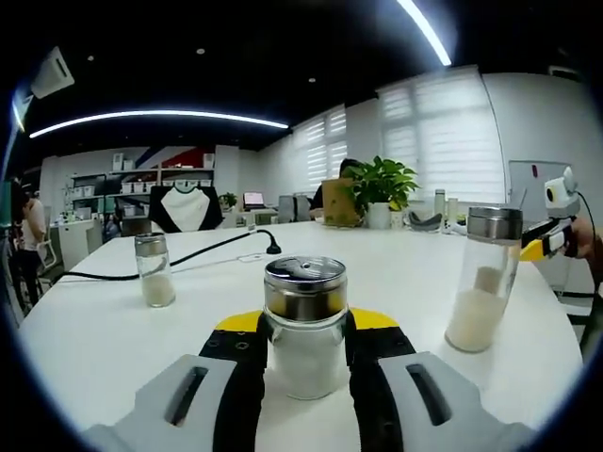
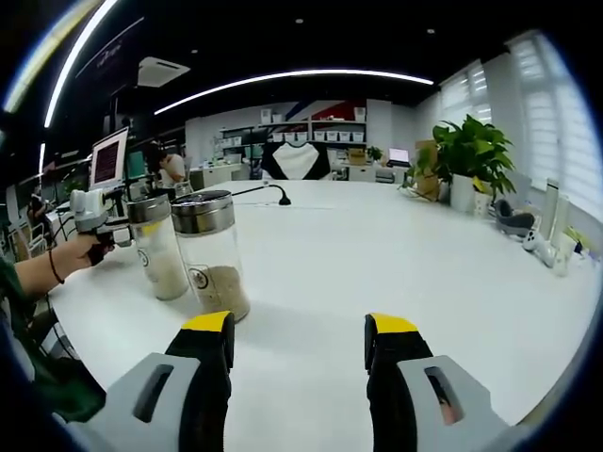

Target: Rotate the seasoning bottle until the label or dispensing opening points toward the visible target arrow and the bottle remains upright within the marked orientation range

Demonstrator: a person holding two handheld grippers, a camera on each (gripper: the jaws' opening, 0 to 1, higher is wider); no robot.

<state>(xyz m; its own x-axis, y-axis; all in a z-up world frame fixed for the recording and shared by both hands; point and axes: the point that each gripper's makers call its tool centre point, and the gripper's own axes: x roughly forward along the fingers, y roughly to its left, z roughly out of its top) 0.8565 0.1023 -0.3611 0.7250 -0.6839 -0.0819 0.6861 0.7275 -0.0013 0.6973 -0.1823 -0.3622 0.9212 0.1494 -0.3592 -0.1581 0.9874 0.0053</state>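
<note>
Left gripper (image 1: 303, 350) jaws clamped around seasoning bottle (image 1: 304, 325); right gripper (image 2: 297, 350) jaws parted above white table (image 2: 396, 254)

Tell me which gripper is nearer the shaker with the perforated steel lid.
Left. The left gripper has its jaws around that shaker. The right gripper stands open, off to the side of it.

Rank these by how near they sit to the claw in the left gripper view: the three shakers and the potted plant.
1. Middle shaker, between the left claw's jaws.
2. Right shaker, tall, off to the right.
3. Left shaker, farther back on the left.
4. Potted plant, at the table's far edge.
</note>
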